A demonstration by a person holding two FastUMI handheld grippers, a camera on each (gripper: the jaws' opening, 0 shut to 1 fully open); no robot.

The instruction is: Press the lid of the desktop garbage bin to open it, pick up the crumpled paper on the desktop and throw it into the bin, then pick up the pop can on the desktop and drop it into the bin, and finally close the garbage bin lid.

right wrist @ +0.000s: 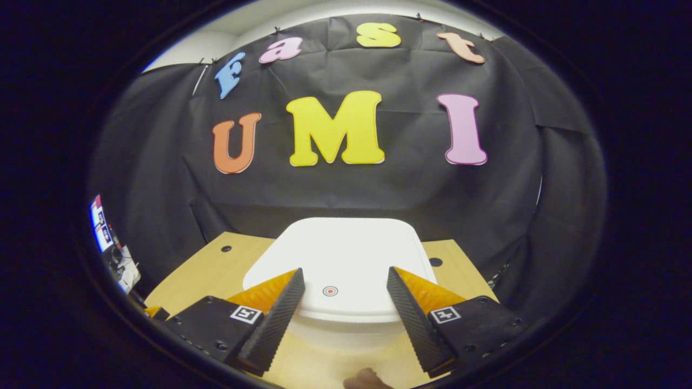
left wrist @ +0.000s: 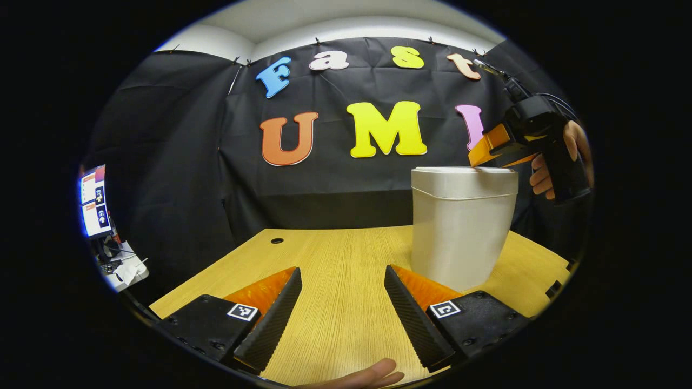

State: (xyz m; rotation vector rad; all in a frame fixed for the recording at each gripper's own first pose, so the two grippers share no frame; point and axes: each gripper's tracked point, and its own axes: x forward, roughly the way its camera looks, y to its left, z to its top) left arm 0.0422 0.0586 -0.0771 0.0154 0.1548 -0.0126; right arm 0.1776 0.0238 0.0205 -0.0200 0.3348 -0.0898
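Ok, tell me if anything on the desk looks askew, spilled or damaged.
Nothing stands out. The garbage bin stands upright on the wooden desk with its lid shut and level. The right gripper is over the lid's edge, jaws open. The left gripper is open above bare wood.

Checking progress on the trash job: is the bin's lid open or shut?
Shut: the lid lies flat on the bin, no gap at the rim.
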